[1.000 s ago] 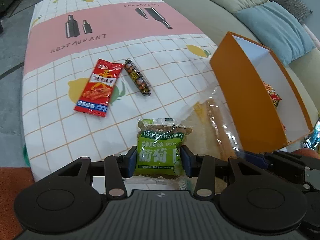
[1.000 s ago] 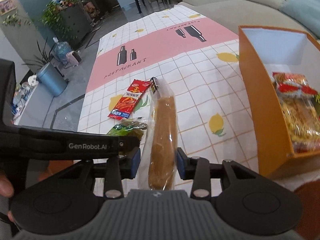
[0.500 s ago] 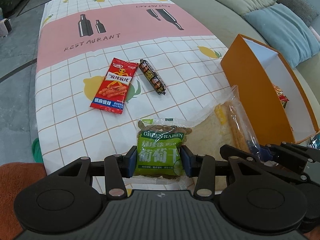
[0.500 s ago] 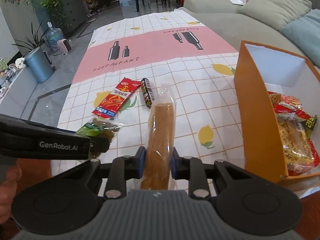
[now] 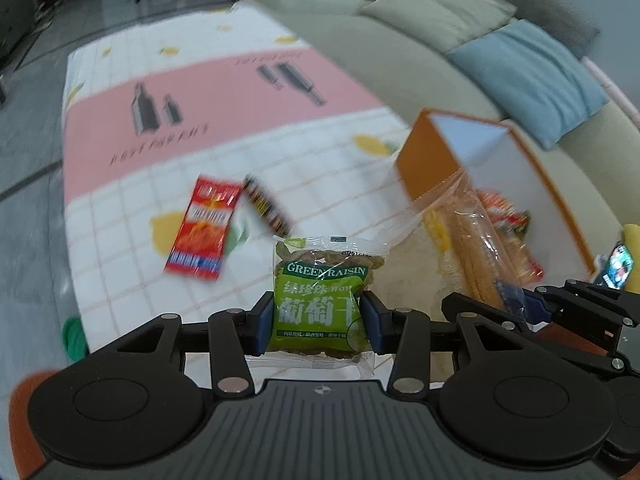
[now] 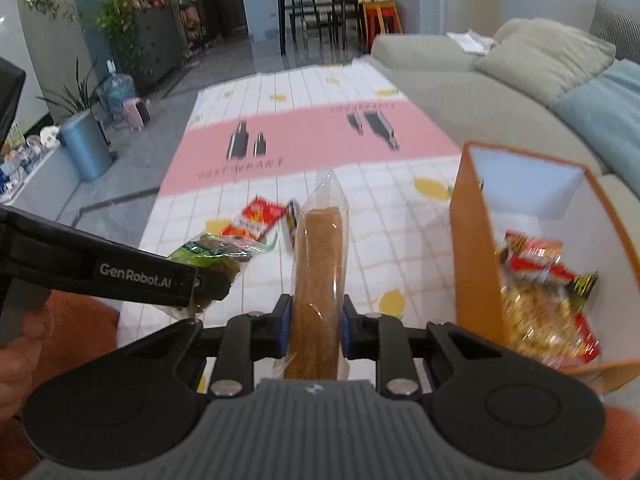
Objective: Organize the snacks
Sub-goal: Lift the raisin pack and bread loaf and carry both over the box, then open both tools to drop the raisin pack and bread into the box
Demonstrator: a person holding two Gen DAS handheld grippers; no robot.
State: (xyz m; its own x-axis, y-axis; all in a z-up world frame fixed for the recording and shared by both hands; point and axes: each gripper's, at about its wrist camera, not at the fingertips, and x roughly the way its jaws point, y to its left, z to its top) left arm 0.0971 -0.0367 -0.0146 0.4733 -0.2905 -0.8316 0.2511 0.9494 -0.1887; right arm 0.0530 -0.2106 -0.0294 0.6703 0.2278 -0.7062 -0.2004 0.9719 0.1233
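Note:
My left gripper (image 5: 318, 322) is shut on a green raisin packet (image 5: 320, 300), held above the table's near edge. My right gripper (image 6: 314, 330) is shut on a long clear-wrapped bread stick (image 6: 320, 272), held upright above the table; it also shows in the left wrist view (image 5: 476, 256). An orange box (image 6: 476, 264) with a white inside stands at the right and holds several snack packs (image 6: 540, 288). A red snack packet (image 5: 204, 228) and a dark sausage stick (image 5: 266, 206) lie on the tablecloth (image 5: 224, 92).
A grey-green sofa (image 6: 500, 80) with beige and blue cushions runs along the table's right side. A phone (image 5: 618, 266) lies by the box. Plants, a blue bin (image 6: 86, 146) and a dining table stand far back on the floor.
Both grippers have risen and tilted up with their snacks still held. The bread stick now stands closer to the orange box's open side.

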